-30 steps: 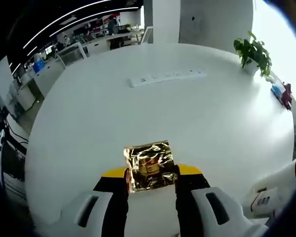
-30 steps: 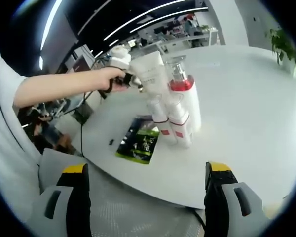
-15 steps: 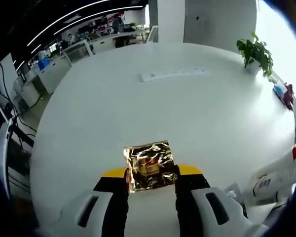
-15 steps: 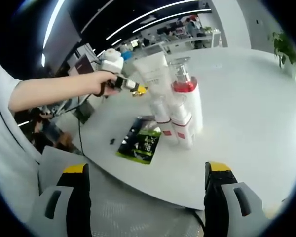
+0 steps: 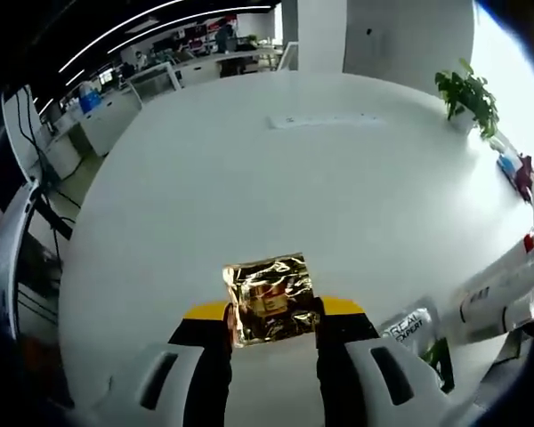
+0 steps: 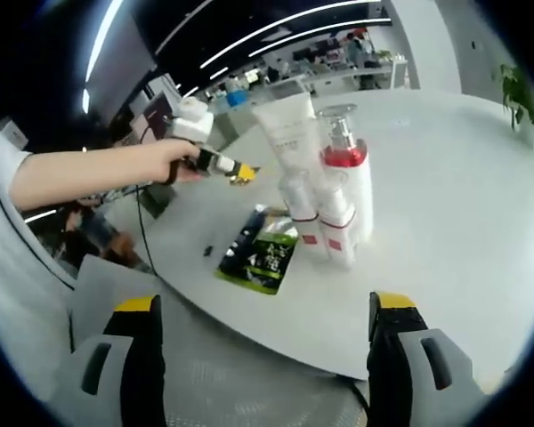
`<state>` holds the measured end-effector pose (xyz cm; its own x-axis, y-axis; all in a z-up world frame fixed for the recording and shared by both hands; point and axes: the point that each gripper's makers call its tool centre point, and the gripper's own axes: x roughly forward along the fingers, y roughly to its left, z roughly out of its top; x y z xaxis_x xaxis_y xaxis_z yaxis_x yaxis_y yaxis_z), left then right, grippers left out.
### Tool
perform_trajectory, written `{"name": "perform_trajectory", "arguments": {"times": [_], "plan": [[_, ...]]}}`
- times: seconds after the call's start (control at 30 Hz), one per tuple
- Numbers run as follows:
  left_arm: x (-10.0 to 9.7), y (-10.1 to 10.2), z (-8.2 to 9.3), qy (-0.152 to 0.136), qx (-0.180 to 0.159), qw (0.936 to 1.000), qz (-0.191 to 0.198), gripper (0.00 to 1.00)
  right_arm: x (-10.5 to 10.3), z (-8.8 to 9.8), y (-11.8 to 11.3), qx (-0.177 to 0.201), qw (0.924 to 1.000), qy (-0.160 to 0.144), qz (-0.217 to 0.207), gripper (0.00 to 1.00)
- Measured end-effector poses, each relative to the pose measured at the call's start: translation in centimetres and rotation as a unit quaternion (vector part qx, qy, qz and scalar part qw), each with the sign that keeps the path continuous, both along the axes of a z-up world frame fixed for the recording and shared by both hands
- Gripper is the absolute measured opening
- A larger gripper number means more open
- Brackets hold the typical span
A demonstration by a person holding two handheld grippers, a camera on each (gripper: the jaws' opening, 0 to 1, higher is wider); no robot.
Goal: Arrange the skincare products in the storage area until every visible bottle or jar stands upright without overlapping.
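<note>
Standing clustered near the worktop's edge in the right gripper view, the skincare bottles are upright: a tall white tube, a red-collared pump bottle and two smaller white bottles touching in front, with a green sachet lying flat just beside them. The left tongs pinch a crinkled gold sachet between their jaws. To finish well, I judge it should be set down beside the group on bare worktop, apart from the green one, without nudging the bottles. The person's arm reaches level over the worktop. The right tongs hang wide and empty, short of the edge.
</note>
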<state>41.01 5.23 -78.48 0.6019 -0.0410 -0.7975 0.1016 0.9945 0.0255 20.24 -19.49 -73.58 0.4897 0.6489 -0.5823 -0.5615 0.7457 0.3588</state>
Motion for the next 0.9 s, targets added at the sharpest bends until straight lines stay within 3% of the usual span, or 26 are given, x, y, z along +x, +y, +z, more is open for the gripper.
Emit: {"name": "perform_trajectory", "arguments": {"times": [0.4,0.73,0.9], "plan": [[-3.9,-0.2,-0.4,0.008,0.001,0.9999,0.008,0.32,-0.3,0.0,0.1,-0.006,0.9999,-0.006,0.009,0.95],[-6.9,-1.3,-2.1,0.031,-0.006,0.9994,0.012,0.32,-0.3,0.0,0.1,-0.008,0.9998,-0.008,0.017,0.94],[-7.6,-1.8,-2.6,0.037,-0.011,0.9991,0.018,0.32,-0.3,0.0,0.1,-0.009,0.9997,-0.009,0.019,0.94]]}}
